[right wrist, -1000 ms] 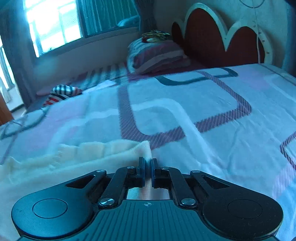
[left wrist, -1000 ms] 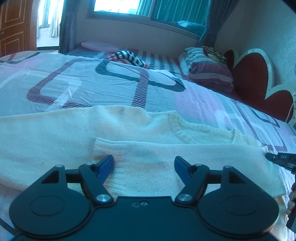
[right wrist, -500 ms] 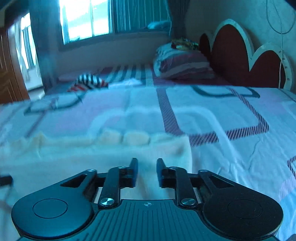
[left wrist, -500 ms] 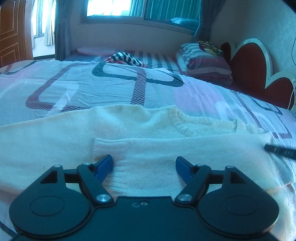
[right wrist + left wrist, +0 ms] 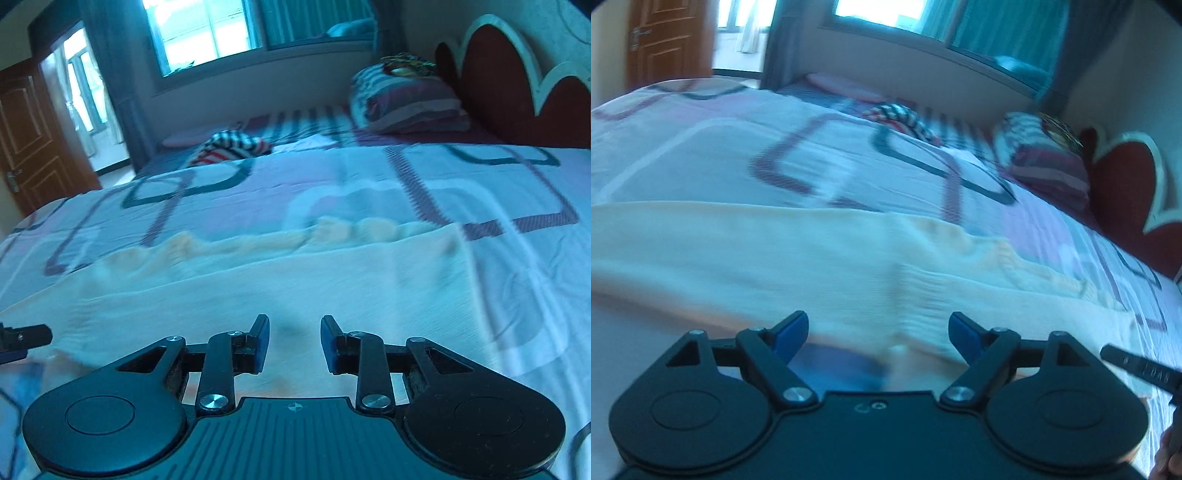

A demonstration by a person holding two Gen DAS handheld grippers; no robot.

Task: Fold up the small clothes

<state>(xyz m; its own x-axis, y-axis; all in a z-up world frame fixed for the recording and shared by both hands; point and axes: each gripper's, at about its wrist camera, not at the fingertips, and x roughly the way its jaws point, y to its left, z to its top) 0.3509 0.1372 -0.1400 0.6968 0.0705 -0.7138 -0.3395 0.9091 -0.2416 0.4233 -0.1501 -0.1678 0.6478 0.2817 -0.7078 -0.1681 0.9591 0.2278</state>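
The cream knit sweater (image 5: pixel 827 258) lies spread flat across the near part of the bed (image 5: pixel 701 155), on the patterned bedsheet, with one sleeve already laid back over the body so its ribbed cuff (image 5: pixel 923 295) ends near the middle. In the right wrist view the same sweater (image 5: pixel 295 280) shows its far edge in a wavy ridge and a straight side edge towards the headboard (image 5: pixel 495 74).

The left tool (image 5: pixel 877 330) is released, its blue pads wide apart and hanging just above the near edge of the knit with nothing between them; its jaws have just been opening further. The right tool (image 5: pixel 294 343) is also released, its jaws parted by a narrower gap after just opening, and nothing is pinched between its pads; the fabric lies under them.

The sweater looks light, soft and limp, a thick knit that likely stretches and sags when lifted and drapes rather than holding a crease. It is not fragile or slippery, and the fuzzy surface should grip the pads well. The best holds are probably the firmer ribbed parts: the hem corners, the cuff or the shoulder seams, one tool at each end of an edge, so the fold comes over evenly without bunching. A pinch must catch every layer wanted, since folded layers slide apart easily.
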